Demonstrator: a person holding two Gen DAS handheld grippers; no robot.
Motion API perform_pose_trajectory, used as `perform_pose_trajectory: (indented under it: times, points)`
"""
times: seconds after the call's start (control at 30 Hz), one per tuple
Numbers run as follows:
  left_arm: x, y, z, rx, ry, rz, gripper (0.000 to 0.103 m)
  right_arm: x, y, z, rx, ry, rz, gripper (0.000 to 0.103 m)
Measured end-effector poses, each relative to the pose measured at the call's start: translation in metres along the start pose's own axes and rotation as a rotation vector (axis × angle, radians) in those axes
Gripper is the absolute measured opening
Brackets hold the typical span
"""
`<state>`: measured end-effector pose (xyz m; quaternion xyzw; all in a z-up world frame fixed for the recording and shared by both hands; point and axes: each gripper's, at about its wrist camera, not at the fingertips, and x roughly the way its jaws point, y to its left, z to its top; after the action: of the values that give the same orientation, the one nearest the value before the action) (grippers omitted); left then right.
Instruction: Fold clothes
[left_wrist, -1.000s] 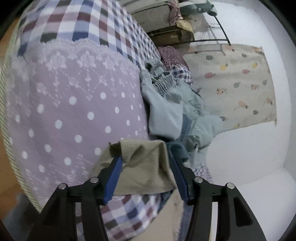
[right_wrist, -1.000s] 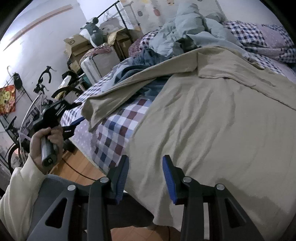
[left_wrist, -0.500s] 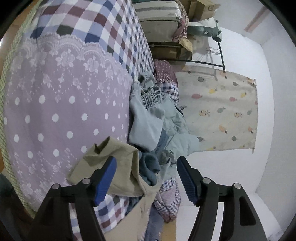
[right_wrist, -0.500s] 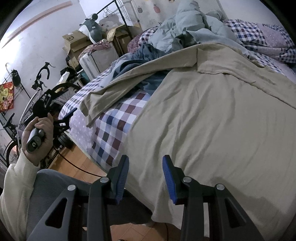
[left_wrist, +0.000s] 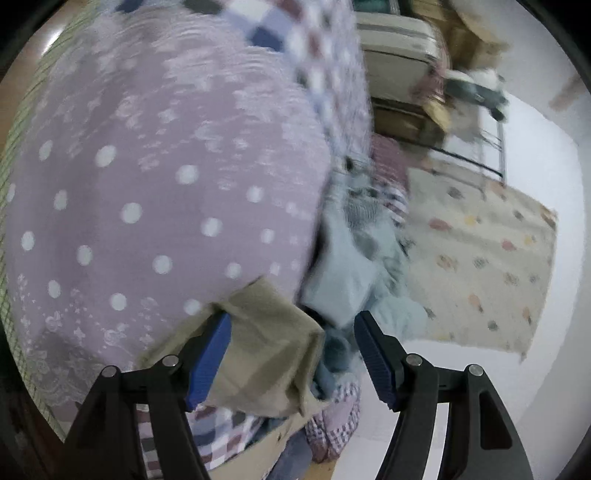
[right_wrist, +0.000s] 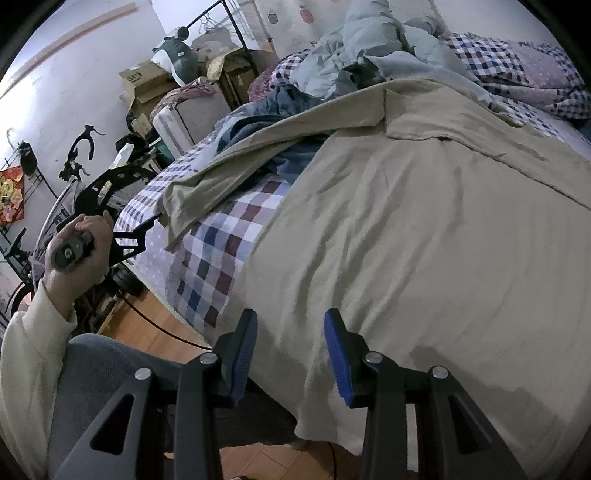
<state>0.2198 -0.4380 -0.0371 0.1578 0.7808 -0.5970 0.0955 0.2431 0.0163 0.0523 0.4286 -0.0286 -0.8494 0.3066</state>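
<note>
A beige garment (right_wrist: 424, 229) lies spread over the bed, hem toward me, one sleeve (right_wrist: 221, 177) stretched left over the checked quilt. My right gripper (right_wrist: 290, 350) is open just above the hem, touching nothing. In the left wrist view the sleeve's end (left_wrist: 273, 343) lies between the open fingers of my left gripper (left_wrist: 291, 354), resting by the left blue pad (left_wrist: 208, 358). The left gripper also shows in the right wrist view (right_wrist: 147, 225), held by a hand at the sleeve's tip.
A checked quilt (right_wrist: 221, 251) with a purple dotted border (left_wrist: 147, 192) covers the bed. Light blue clothes (right_wrist: 369, 48) are piled at the far end. Boxes, a suitcase and a clothes rack (right_wrist: 207, 92) stand past the bed. A grey chair (right_wrist: 103, 387) is below.
My left gripper opened and let go of the sleeve end, drew back, then moved in close to it again. The right gripper has stayed open over the hem.
</note>
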Motion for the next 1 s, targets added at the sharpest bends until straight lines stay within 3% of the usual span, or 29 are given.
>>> perform_pose_trajectory:
  times: [0.53, 0.57, 0.73, 0.83, 1.0]
  points:
    - [0.026, -0.004, 0.008, -0.044, -0.024, 0.161, 0.069, -0.008, -0.016, -0.002, 0.036, 0.000, -0.021, 0.040]
    - [0.027, -0.004, 0.008, -0.042, -0.028, 0.178, 0.067, -0.008, -0.017, -0.002, 0.037, -0.001, -0.021, 0.040]
    - [0.025, 0.003, 0.005, -0.039, -0.044, 0.259, 0.026, -0.010, -0.018, -0.002, 0.042, -0.007, -0.020, 0.040]
    - [0.020, 0.007, 0.001, -0.012, -0.054, 0.267, 0.009, -0.012, -0.020, -0.003, 0.047, -0.010, -0.020, 0.041]
    - [0.002, -0.008, -0.008, 0.120, -0.105, 0.217, 0.005, -0.020, -0.023, -0.003, 0.053, -0.022, -0.020, 0.040]
